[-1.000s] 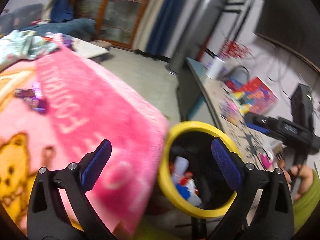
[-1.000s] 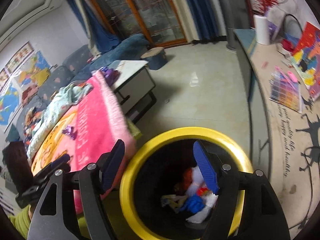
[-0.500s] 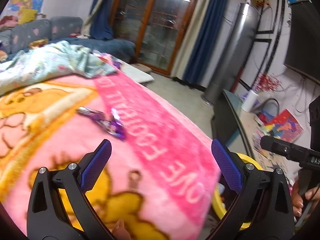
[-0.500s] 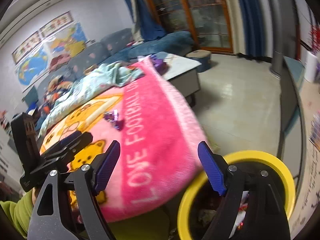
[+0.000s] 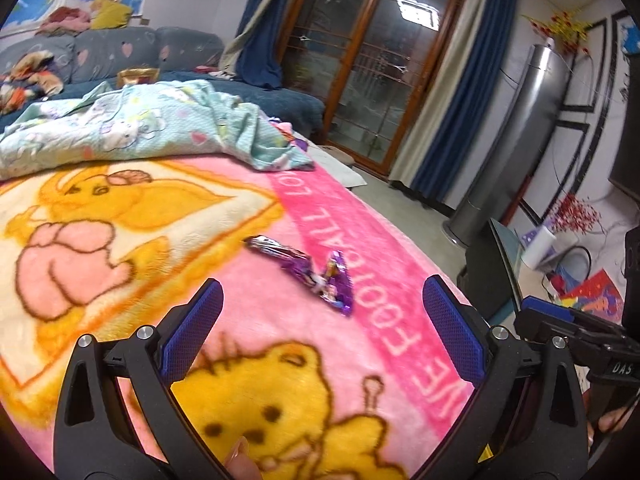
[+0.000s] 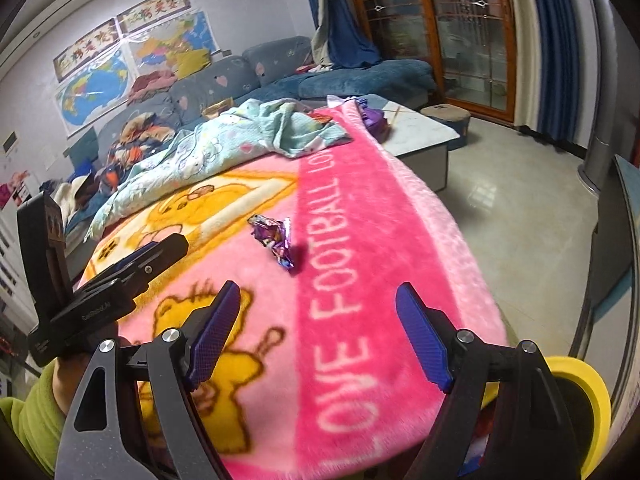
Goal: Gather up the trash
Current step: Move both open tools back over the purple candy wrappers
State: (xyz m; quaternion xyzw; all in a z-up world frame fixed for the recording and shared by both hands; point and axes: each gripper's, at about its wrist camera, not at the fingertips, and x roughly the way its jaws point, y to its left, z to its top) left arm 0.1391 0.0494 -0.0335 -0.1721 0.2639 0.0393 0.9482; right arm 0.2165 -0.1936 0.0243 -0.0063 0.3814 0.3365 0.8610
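Observation:
A crumpled purple foil wrapper point(image 5: 316, 270) lies on the pink cartoon blanket point(image 5: 208, 312); it also shows in the right wrist view point(image 6: 276, 240). My left gripper point(image 5: 320, 332) is open and empty, hovering a little short of the wrapper. My right gripper point(image 6: 318, 336) is open and empty, above the blanket's pink band, also short of the wrapper. The yellow-rimmed trash bin point(image 6: 592, 404) shows at the lower right of the right wrist view, mostly hidden behind the right finger.
A light blue printed quilt point(image 5: 132, 128) is bunched at the blanket's far end. More purple items point(image 6: 374, 118) lie at the far corner by a white low table point(image 6: 420, 132). A sofa point(image 6: 240, 76) stands behind. A side desk point(image 5: 516, 264) runs along the right.
Both grippers swung from above the yellow bin up and left over the pink blanket. The purple wrapper has come into the middle of both views. Both stayed open.

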